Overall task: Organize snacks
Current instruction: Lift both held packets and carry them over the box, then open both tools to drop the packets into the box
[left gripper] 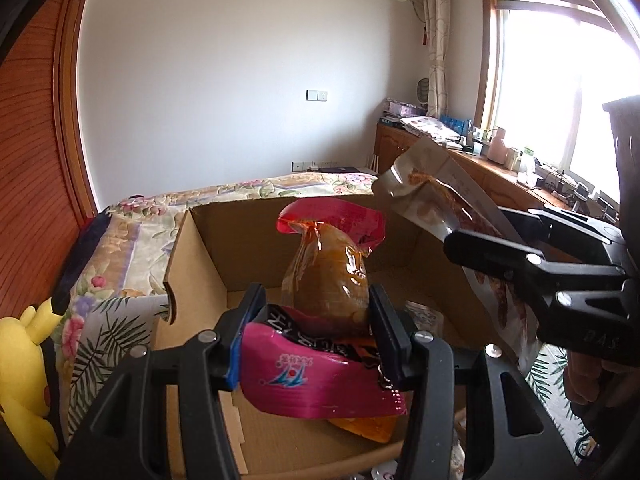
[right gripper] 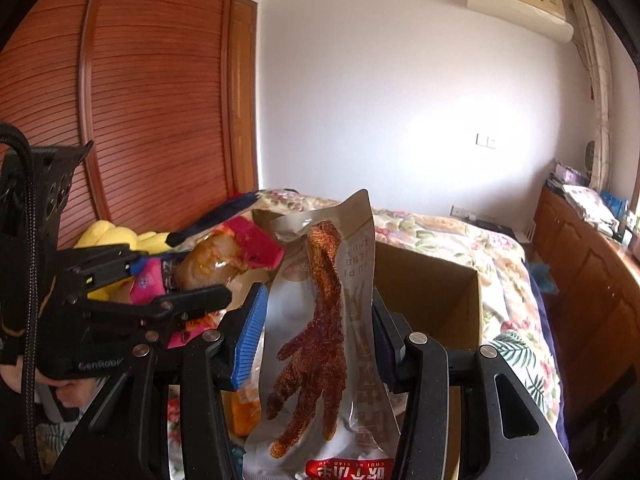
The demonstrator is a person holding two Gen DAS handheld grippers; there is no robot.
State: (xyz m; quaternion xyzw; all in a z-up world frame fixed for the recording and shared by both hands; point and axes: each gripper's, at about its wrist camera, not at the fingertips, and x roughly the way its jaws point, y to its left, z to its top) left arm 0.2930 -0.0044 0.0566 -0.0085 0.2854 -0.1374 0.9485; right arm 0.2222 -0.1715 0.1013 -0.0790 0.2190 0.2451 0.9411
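Observation:
My left gripper (left gripper: 318, 312) is shut on a pink snack pack (left gripper: 320, 376) with a brown drumstick sealed in clear film, held above an open cardboard box (left gripper: 208, 256). My right gripper (right gripper: 316, 320) is shut on a grey snack pack (right gripper: 316, 320) showing a red-brown chicken foot, upright between the pads. In the left wrist view the right gripper (left gripper: 476, 248) holds the grey pack (left gripper: 436, 188) over the box's right wall. In the right wrist view the left gripper (right gripper: 180, 276) with the pink pack (right gripper: 216, 264) is at the left, beside the box (right gripper: 432, 288).
The box rests on a bed with a floral cover (left gripper: 132, 232). A yellow plush toy (left gripper: 28, 364) lies at the bed's left. A wooden wardrobe (right gripper: 152, 92) stands behind. A low wooden cabinet (right gripper: 592, 264) with clutter runs under the window at the right.

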